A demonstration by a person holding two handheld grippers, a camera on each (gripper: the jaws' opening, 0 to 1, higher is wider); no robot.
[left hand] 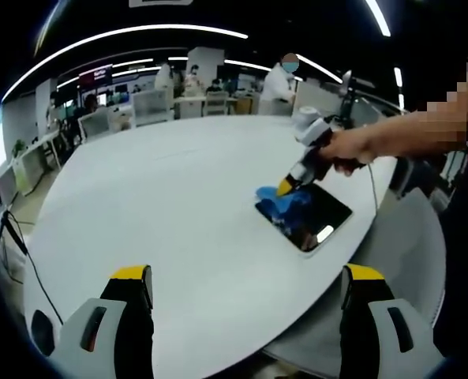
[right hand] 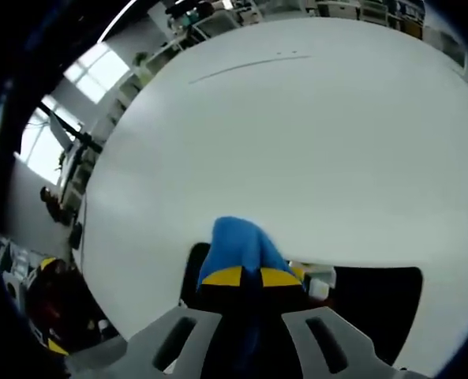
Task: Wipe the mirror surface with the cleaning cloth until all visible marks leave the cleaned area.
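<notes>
A dark rectangular mirror (left hand: 312, 219) lies flat on the white table (left hand: 178, 181), to the right of centre in the left gripper view. A blue cloth (left hand: 275, 197) is pressed on the mirror's far left corner by my right gripper (left hand: 283, 188), which a hand holds from the right. In the right gripper view the blue cloth (right hand: 240, 243) sticks out between the closed yellow-tipped jaws of my right gripper (right hand: 252, 276), over the mirror (right hand: 376, 308). My left gripper (left hand: 245, 276) hangs open at the near table edge, with nothing between its jaws.
The round white table (right hand: 297, 134) stretches wide and bare around the mirror. People stand among desks and chairs (left hand: 218, 99) at the far side of the room. A cable (left hand: 16, 237) runs down off the table's left edge.
</notes>
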